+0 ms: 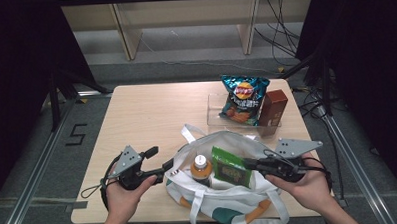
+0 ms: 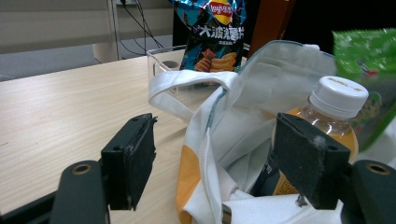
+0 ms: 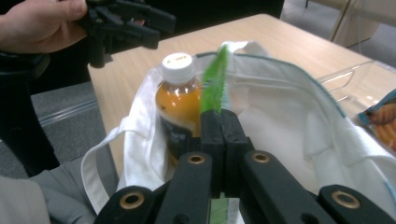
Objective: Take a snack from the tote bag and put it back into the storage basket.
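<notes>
A flat green snack packet (image 1: 231, 166) is held edge-on between the closed jaws of the right gripper (image 3: 218, 122), above the open mouth of a white cloth tote bag with orange and teal trim (image 1: 249, 203) that lies at the near edge of the pale wooden table (image 1: 146, 114). The packet is judged to be on its way into the bag, not yet let go. A clear plastic bottle of amber drink with a white cap (image 1: 201, 169) already stands upright inside the bag, just beside the packet, so part of the packing is taken as done.

The left gripper (image 2: 219, 163) is kept with its jaws wide apart at the bag's left rim, the cloth edge lying between the pads; whether the cloth is touched cannot be told.

Two items are left in the clear plastic tray (image 1: 213, 104) farther back: a dark teal crisp bag (image 1: 243, 100) and a tall brown carton (image 1: 272, 108), touching each other. On the crisp bag a red and yellow Lay's roundel is read, with large white Chinese characters beneath. Small print on the bottle cap and on the green packet is too blurred to be read
</notes>
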Demonstrator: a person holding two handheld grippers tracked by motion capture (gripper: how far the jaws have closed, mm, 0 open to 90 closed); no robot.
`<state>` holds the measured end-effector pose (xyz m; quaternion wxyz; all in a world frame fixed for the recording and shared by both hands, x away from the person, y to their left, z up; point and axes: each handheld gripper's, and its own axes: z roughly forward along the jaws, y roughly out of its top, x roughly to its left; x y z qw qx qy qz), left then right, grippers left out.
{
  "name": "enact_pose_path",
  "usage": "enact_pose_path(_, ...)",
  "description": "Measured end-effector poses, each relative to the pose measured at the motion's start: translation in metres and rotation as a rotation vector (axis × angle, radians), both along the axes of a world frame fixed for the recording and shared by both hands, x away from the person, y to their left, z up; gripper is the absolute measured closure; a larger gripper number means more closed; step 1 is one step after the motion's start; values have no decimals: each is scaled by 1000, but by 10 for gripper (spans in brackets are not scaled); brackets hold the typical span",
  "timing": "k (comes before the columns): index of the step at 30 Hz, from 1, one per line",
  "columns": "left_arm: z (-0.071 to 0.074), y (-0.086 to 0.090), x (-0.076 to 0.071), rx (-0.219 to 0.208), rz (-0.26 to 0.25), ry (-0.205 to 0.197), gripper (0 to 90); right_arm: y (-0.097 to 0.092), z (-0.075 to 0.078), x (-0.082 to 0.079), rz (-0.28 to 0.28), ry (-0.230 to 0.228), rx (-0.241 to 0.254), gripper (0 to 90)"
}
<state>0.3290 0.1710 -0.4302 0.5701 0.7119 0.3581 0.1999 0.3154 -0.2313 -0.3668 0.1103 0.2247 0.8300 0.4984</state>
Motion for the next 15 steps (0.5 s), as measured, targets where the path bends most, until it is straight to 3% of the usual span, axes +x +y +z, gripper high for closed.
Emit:
enact_pose_path(2, 0, 0, 0, 0, 0, 0, 291, -1, 2, 2, -9, -20, 8, 900)
enact_pose_path(8, 0, 0, 0, -1, 1, -1, 291, -3, 9, 4, -26, -24, 29, 900)
enact_pose_path(9, 0, 0, 0, -1, 0, -1, 291, -4, 10, 6, -31, -50, 29, 900)
enact_pose_path(15, 0, 0, 0, -2, 0, -2, 291, -4, 18, 8, -38, -50, 45, 900)
